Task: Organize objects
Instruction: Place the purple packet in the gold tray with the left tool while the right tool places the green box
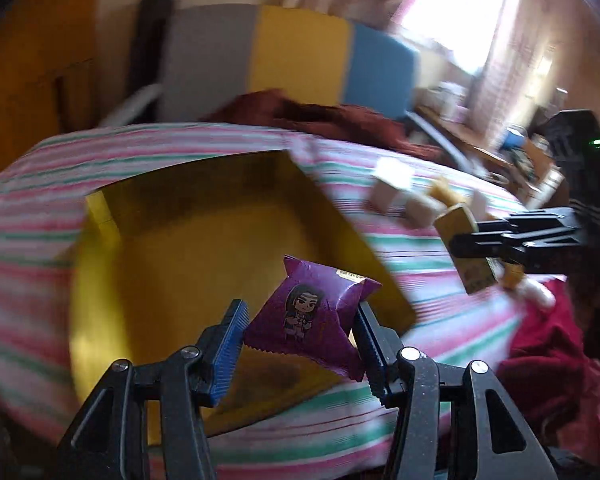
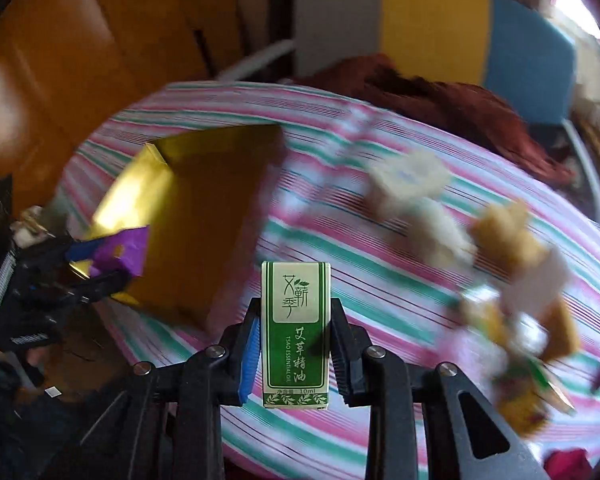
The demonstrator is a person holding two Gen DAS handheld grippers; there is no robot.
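while both views are smeared by blur, the largest thing is plain enough: a bed covered by a pink, green and white striped sheet (image 1: 380, 420), which fills most of each picture. behind it stands a padded headboard in grey, yellow and blue panels (image 2: 428, 20), with a rumpled dark red blanket (image 2: 440, 96) heaped at its foot. on the sheet lies a shallow open golden-yellow cardboard box (image 1: 204, 248), its inside bare as far as the blur allows.

to the right of the box, well apart from it, a scatter of small cream and tan packets and boxes (image 2: 460, 232) lies on the sheet; they are too blurred to tell one from another.

the left gripper (image 1: 300, 332) hangs over the near corner of the yellow box, its blue-lined jaws narrowed onto a small shiny purple snack packet printed with a cartoon figure (image 1: 308, 312), pressing its two sides so that it is held clear of the sheet.

the right gripper (image 2: 296, 336) is over the striped sheet just beside the box's right edge, clamped on an upright green and white cardboard carton of essential oil (image 2: 296, 332), one pad flat on each long side. in the left wrist view this same carton shows tilted between the black fingers at the right edge.
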